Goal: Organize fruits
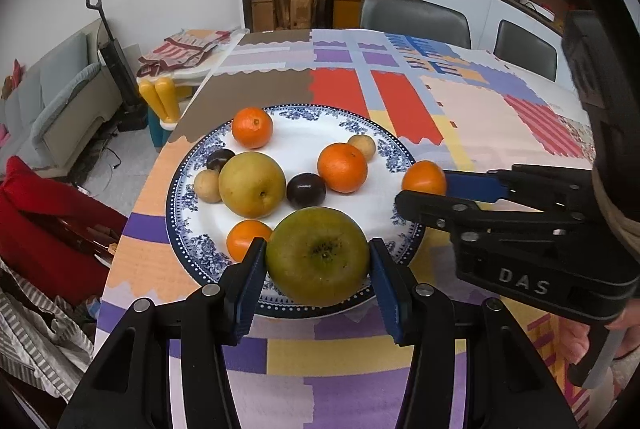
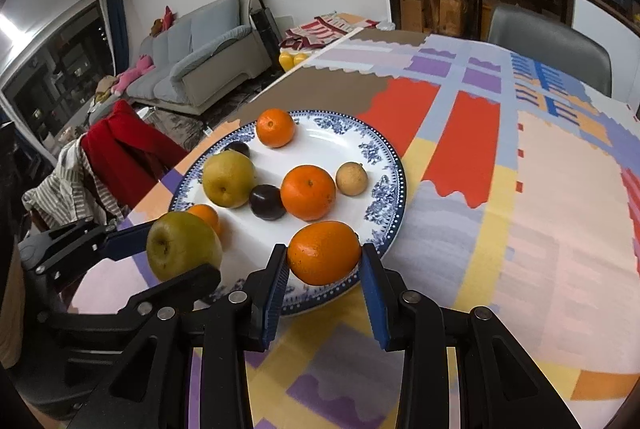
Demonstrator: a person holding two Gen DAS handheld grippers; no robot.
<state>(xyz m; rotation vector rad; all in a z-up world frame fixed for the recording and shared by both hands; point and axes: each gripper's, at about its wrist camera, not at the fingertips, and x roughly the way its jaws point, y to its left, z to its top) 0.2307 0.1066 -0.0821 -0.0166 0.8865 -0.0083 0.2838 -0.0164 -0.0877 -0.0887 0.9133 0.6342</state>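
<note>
A blue-and-white plate (image 1: 312,117) (image 2: 384,189) on the patchwork tablecloth holds several fruits: oranges (image 1: 252,127) (image 1: 342,167) (image 1: 247,237), a yellow pear (image 1: 252,185), two dark plums (image 1: 306,190) and small brown fruits (image 1: 362,146). My left gripper (image 1: 318,257) is shut on a green apple (image 1: 318,256) (image 2: 182,245) over the plate's near rim. My right gripper (image 2: 324,259) (image 1: 424,185) is shut on an orange (image 2: 323,253) (image 1: 424,177) over the plate's right rim.
The table's left edge (image 1: 132,213) runs just beside the plate, with a chair draped in red cloth (image 1: 36,213) below it. Grey chairs (image 1: 416,17) stand at the far side. The tablecloth (image 1: 472,117) stretches right of the plate.
</note>
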